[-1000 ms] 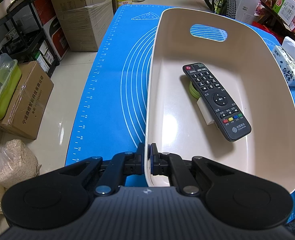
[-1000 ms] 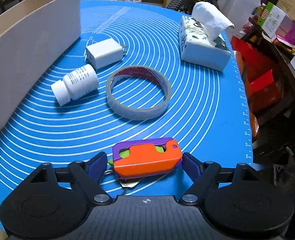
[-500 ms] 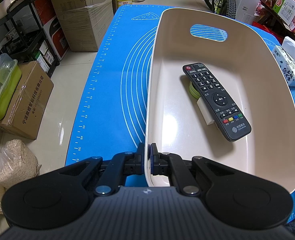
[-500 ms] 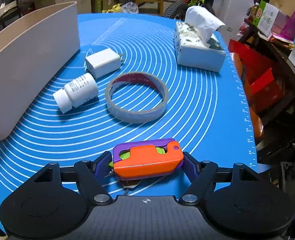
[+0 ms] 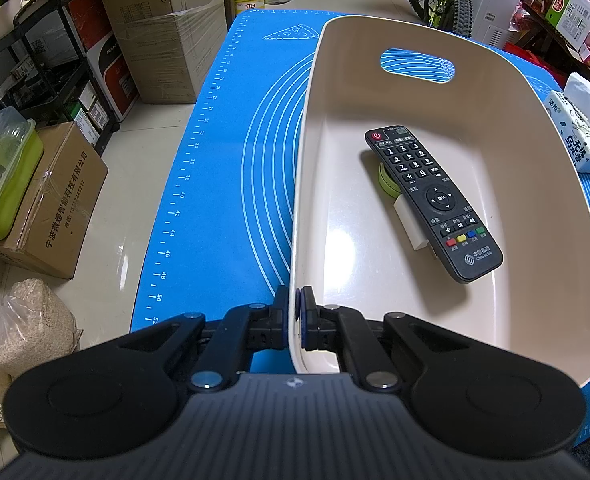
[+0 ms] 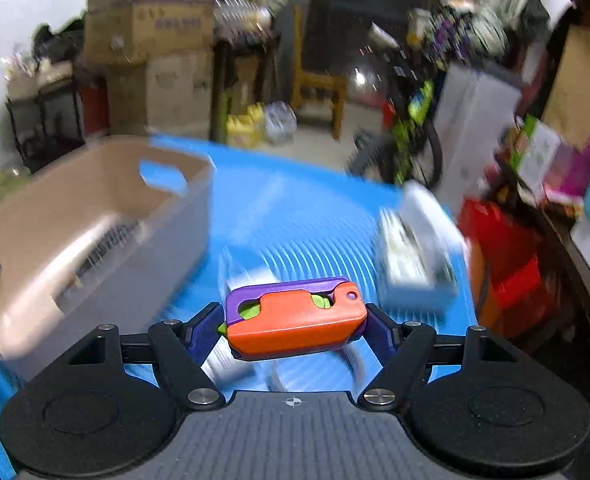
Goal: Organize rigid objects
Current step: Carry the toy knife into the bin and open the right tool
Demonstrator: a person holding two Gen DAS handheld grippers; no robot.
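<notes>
A beige bin (image 5: pixel 535 152) with a handle cut-out stands on the blue mat (image 5: pixel 231 184). Inside it a black remote (image 5: pixel 431 200) lies over a green round thing and a white block. My left gripper (image 5: pixel 296 312) is shut on the bin's near left wall. In the blurred right wrist view, my right gripper (image 6: pixel 293 320) is shut on an orange and purple toy knife (image 6: pixel 295 322), lifted above the mat, with the bin (image 6: pixel 107 240) to its left.
A tissue pack (image 5: pixel 579 132) (image 6: pixel 415 256) sits on the mat right of the bin. Cardboard boxes (image 5: pixel 47 204), a shelf rack, a grain bag (image 5: pixel 27 320) and a bicycle stand on the floor around the table. Other small items on the mat are blurred under the right gripper.
My right gripper closed on the toy knife and rose off the mat with it, tilting up toward the room. The left gripper and the bin have not moved.
</notes>
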